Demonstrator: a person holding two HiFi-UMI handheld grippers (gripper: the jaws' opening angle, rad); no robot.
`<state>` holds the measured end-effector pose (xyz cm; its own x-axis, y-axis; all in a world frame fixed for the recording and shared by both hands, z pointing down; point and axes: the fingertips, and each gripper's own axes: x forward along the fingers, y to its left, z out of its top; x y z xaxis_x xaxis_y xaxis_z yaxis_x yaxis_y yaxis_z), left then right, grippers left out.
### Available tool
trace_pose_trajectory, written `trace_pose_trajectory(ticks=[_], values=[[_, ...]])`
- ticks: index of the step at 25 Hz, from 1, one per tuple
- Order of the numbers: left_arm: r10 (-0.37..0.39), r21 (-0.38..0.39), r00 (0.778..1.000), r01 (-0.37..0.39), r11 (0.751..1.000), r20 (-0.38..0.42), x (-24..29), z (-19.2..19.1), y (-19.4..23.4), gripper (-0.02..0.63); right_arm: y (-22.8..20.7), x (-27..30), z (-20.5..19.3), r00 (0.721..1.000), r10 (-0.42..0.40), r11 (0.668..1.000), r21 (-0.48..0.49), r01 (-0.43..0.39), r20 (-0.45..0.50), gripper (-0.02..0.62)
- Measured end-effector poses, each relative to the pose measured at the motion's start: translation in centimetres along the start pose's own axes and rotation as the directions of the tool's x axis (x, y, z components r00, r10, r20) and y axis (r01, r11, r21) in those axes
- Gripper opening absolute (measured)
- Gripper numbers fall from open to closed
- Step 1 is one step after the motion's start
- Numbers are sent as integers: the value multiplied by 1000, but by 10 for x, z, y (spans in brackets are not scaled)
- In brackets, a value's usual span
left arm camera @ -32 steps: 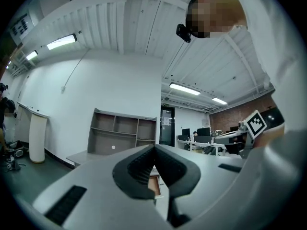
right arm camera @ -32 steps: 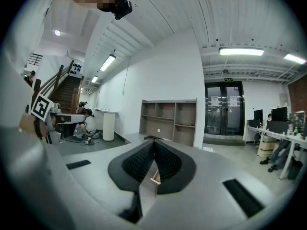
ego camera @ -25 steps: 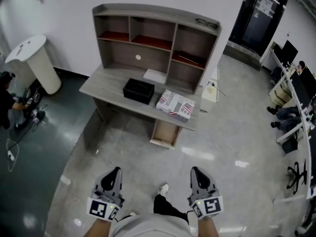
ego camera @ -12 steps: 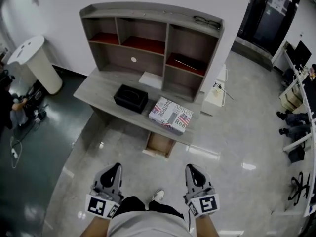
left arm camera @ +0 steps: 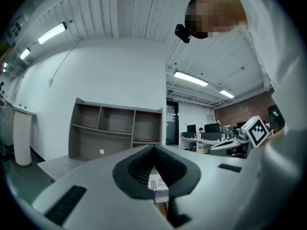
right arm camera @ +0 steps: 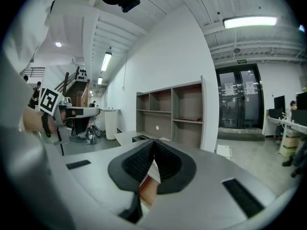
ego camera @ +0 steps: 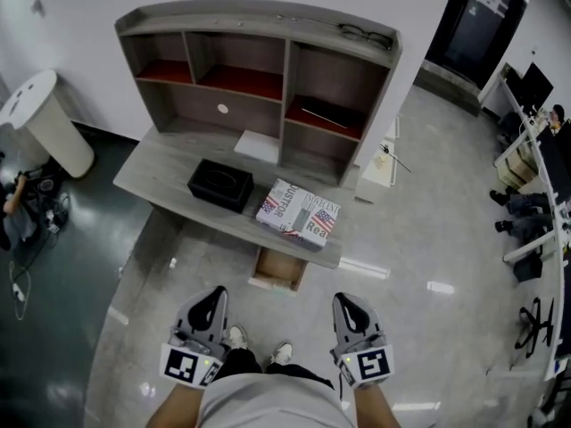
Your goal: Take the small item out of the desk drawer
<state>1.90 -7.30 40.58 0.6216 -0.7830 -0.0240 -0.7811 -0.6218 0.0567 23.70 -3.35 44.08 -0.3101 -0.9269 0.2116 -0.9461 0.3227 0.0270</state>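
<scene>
Head view: a grey desk [ego camera: 161, 172] stands against a white wall and carries a hutch [ego camera: 268, 69] of open shelves, some with red bottoms. On the desk lie a black box [ego camera: 220, 184], a box printed like a newspaper [ego camera: 298, 214] just to its right, and a white sheet [ego camera: 257, 146] behind them. A pair of glasses [ego camera: 366, 34] rests on top of the hutch. Under the desk's right part the drawer [ego camera: 278, 271] stands pulled open. Its brown inside shows, but the small item cannot be made out from here. Low in the picture the left tongs [ego camera: 214, 296] and the right tongs [ego camera: 346, 300] are held side by side, well apart from the drawer, above two white shoes [ego camera: 236, 336] on the glossy floor. A white pedestal [ego camera: 40, 119] stands at the far left.

Left gripper view: the left tongs [left arm camera: 154, 150] have their jaws together, with nothing between them. The printed box [left arm camera: 158, 182] shows through the gap under the tips, and the hutch [left arm camera: 115, 126] rises beyond. The right tongs' marker cube [left arm camera: 258, 131] shows at the right.

Right gripper view: the right tongs [right arm camera: 153, 143] are likewise closed and empty. Beyond them stand the hutch [right arm camera: 172, 111] and dark glass doors [right arm camera: 239, 102]. The left tongs' marker cube [right arm camera: 48, 101] shows at the left.
</scene>
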Motion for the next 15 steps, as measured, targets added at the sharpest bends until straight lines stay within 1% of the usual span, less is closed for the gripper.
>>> trace_pose_trajectory(ticks=[4,8,12,15], values=[[-23,-45,999,22,999,-30,8,-10,16,18,6,16,-14,998,-12,1000,-17,11,-58,23],[-31,-74,997,26,997,-66,10,-31,35,18,12,42,-47,988,-23,998,-67,13,-156,23],[-34,-109,994,23,994,-103,9,-60,47,18,29,78,-112,960,24,990,-128,-62,-280,25],[-36,-127,990,19,992,-135,7,-82,54,18,43,108,-170,925,53,974,-184,-131,-377,33]])
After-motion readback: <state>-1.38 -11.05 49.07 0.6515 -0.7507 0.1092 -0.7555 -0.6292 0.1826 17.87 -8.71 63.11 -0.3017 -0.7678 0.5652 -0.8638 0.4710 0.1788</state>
